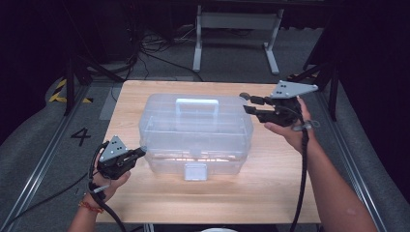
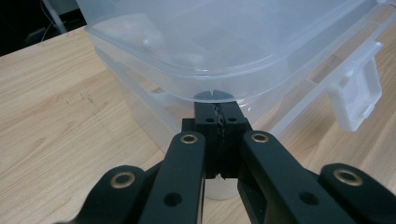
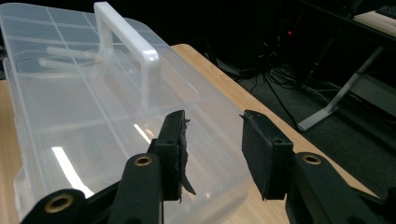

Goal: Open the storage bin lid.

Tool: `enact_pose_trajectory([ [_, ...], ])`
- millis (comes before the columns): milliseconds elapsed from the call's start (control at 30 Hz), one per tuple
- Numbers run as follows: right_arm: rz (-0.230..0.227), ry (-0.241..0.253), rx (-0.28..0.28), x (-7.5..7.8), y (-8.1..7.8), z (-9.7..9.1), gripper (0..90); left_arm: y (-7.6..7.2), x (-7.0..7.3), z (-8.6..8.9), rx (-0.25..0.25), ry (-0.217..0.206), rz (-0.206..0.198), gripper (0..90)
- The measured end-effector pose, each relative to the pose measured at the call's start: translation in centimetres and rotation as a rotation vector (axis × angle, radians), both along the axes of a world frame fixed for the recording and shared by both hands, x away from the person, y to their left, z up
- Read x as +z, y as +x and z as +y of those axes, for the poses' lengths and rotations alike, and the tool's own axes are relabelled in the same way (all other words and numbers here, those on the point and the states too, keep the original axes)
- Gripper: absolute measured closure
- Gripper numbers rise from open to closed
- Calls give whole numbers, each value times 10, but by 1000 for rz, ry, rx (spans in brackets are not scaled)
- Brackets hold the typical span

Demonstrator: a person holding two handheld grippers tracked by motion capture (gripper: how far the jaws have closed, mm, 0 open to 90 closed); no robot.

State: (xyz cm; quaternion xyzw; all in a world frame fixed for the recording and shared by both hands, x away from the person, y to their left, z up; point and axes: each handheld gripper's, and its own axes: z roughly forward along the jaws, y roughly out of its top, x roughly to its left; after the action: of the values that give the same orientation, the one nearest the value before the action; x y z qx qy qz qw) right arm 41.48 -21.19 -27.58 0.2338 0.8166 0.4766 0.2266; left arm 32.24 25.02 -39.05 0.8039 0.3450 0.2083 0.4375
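Note:
A clear plastic toolbox with a white handle and a front latch stands in the middle of the wooden table. My left gripper is shut, and its tips touch the box's front left corner. In the left gripper view, the shut jaws of the left gripper press in just under the lid's rim on the toolbox, with the latch off to the right. My right gripper is open by the box's back right top corner. The right gripper has nothing between its pads; the toolbox lid and handle lie beyond.
The table's far edge runs just past the box. Behind the table stands a white desk frame with cables on the floor. Black stands flank the table on both sides. A floor mark "4" is at the left.

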Motion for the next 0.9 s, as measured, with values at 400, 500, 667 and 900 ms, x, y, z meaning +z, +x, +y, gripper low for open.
enact_pose_trajectory([
  [400, -16, 9, -16, -50, -26, -56, 525, 2, 9, -2, 13, -1, -21, 895],
  [500, -18, 26, 18, -60, -32, -58, 505, 4, 12, -3, 18, 5, -27, 896],
  [667, -21, -6, 43, -76, -38, -49, 467, 5, 16, -4, 11, 10, -34, 895],
  [900, 0, -45, 73, -92, -39, -35, 431, 6, 19, -5, 6, 10, -39, 892],
])
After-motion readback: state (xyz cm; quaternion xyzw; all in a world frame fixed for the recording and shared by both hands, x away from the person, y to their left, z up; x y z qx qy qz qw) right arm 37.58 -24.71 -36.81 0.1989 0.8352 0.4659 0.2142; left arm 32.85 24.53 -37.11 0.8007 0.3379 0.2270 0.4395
